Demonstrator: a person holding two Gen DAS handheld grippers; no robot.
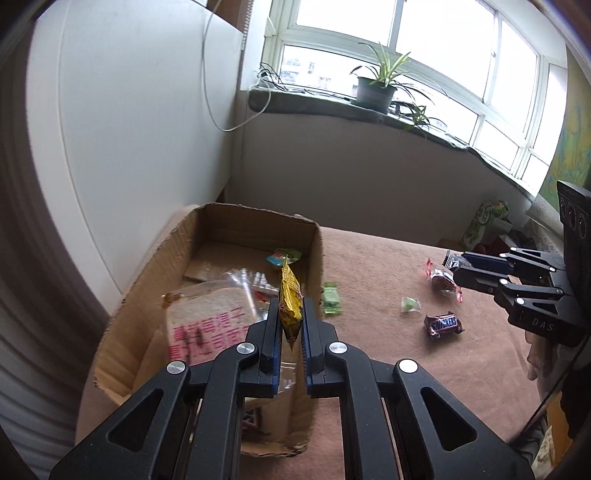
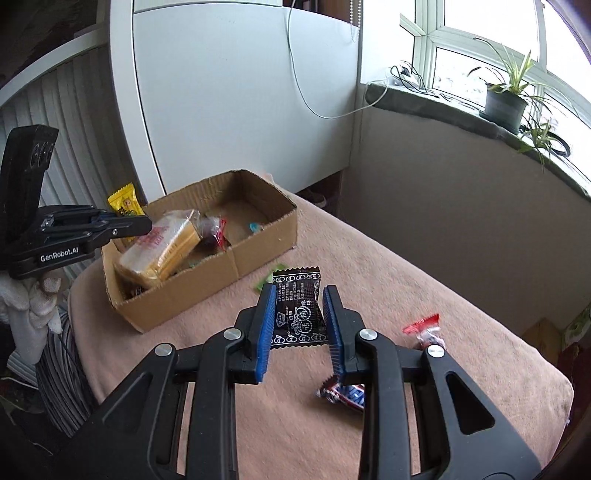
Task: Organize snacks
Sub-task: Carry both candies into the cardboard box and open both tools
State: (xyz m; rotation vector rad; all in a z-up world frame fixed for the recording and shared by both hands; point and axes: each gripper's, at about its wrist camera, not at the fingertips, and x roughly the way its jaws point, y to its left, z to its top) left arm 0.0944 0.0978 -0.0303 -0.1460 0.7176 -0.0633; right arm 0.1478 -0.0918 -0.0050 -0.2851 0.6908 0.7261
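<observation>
- Daylight comes through a wide window [image 1: 388, 33] with a potted plant [image 1: 375, 90] on its sill, above a surface covered with a pinkish-brown cloth [image 1: 388, 266]; whether that is a worktop or a bed cannot be told.
- On the cloth's left side stands an open cardboard box [image 2: 258, 254].
- Inside the box lie a clear bag of sliced bread [image 1: 207, 321] printed with red characters, a red-wrapped sweet [image 2: 216, 230] and a small blue-and-green packet [image 1: 284, 255] near the far end.
- The left gripper [image 1: 290, 314] is pressed together on a yellow snack packet [image 1: 289, 295], pinched edge-on between the blue pads and held above the box's right wall.
- The right gripper [image 2: 300, 295] pinches a black snack packet [image 2: 297, 306] with white print, its pads against the packet's two sides, lifted above the cloth to the right of the box.
- Loose on the cloth lie a green packet [image 1: 331, 298] just beside the box, a small green sweet in clear wrap [image 1: 410, 304], a Snickers bar [image 1: 443, 324] and a red-wrapped candy [image 1: 443, 278], all apart from one another.
- A person's hand [image 2: 46, 286] shows under the left gripper's handle in the right wrist view.
- A green carton [image 1: 484, 225] stands at the far right edge, near the window wall.
</observation>
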